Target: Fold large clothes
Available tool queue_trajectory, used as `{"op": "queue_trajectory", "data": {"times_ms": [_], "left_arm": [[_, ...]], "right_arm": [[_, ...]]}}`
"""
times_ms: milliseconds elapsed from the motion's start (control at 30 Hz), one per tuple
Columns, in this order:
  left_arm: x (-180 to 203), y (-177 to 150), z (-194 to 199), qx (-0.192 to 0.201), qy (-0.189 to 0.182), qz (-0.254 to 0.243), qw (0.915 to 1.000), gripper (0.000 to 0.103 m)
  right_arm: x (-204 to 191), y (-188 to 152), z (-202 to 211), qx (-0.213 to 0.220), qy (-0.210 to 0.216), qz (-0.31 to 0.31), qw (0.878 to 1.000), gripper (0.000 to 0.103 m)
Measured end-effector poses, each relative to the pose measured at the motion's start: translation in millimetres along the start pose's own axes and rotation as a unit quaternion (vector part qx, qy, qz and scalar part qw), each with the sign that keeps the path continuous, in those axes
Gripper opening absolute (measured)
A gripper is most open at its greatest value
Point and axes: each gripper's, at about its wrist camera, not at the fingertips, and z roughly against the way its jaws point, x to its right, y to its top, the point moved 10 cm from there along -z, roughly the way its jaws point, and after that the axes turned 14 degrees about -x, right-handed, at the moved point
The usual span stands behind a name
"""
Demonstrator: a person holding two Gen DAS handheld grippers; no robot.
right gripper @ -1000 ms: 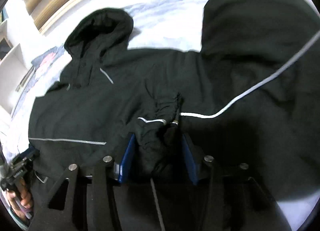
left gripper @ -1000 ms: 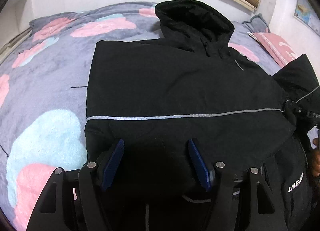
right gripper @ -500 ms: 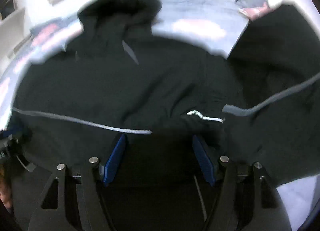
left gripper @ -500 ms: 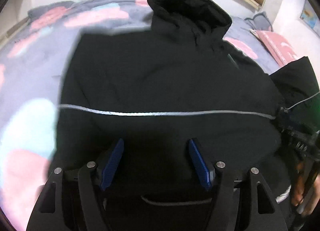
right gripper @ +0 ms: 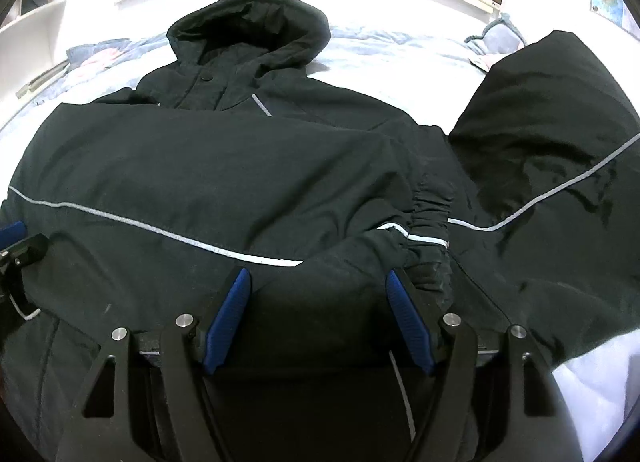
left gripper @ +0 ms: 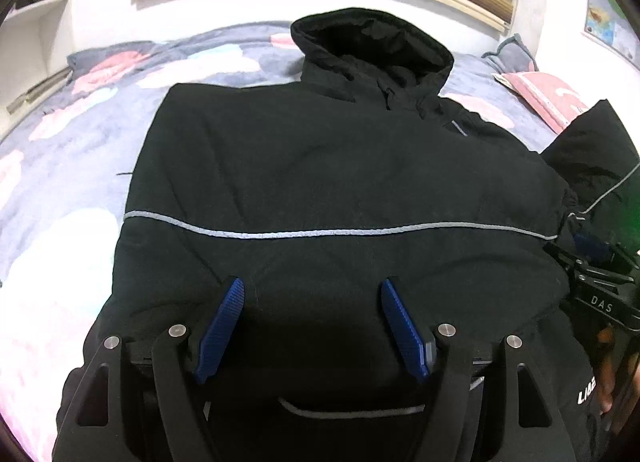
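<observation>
Lay spread on the bed [left gripper: 72, 150], hood [left gripper: 372, 46] toward the headboard: a black jacket [left gripper: 320, 182], one sleeve already folded across the chest, its grey piping [left gripper: 320, 231] running side to side. Hovered low over the near hem, blue pads well apart and gripping nothing: left gripper [left gripper: 312, 322]. Further right, lay the gathered cuff [right gripper: 432, 218] of that folded sleeve, just beyond the right pad of the right gripper [right gripper: 318, 314], likewise spread wide and empty above the cloth. At the far right, stood bunched and unfolded, the other sleeve [right gripper: 560, 166]. Judged to be mid-fold: one sleeve in, the second not yet brought over. Called for next, probably: closing on the far sleeve near its cuff and carrying it across the chest, then taking the hem up toward the hood. Thick, slippery-looking fabric; likely to need a deep bite to hold.
</observation>
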Motion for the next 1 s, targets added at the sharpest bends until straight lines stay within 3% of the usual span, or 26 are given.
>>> {"op": "queue_trajectory", "data": {"times_ms": [200, 300, 400, 567, 667, 833, 1000], "left_arm": [[1, 2, -3, -0.012, 0.013, -0.008, 0.9998, 0.076], [4, 8, 1, -0.062, 0.032, 0.005, 0.9976, 0.076], [38, 31, 28, -0.09, -0.067, 0.035, 0.9931, 0.076], [138, 95, 71, -0.073, -0.11, -0.025, 0.9909, 0.076], [206, 111, 65, -0.094, -0.138, -0.063, 0.9838, 0.076], [289, 110, 40, -0.129, -0.173, -0.093, 0.9719, 0.076], [318, 94, 14, -0.156, -0.158, -0.101, 0.9698, 0.076]], "right_arm": [[0, 0, 4, -0.001, 0.003, 0.002, 1.0, 0.078], [0, -4, 20, -0.023, 0.041, 0.004, 0.999, 0.078], [12, -6, 62, -0.026, 0.087, 0.005, 0.996, 0.078], [112, 13, 152, 0.011, 0.095, -0.049, 0.994, 0.082], [213, 29, 172, 0.021, 0.086, -0.137, 0.987, 0.088], [338, 45, 119, -0.017, 0.084, -0.209, 0.974, 0.089], [392, 57, 23, -0.076, 0.146, -0.231, 0.959, 0.089]]}}
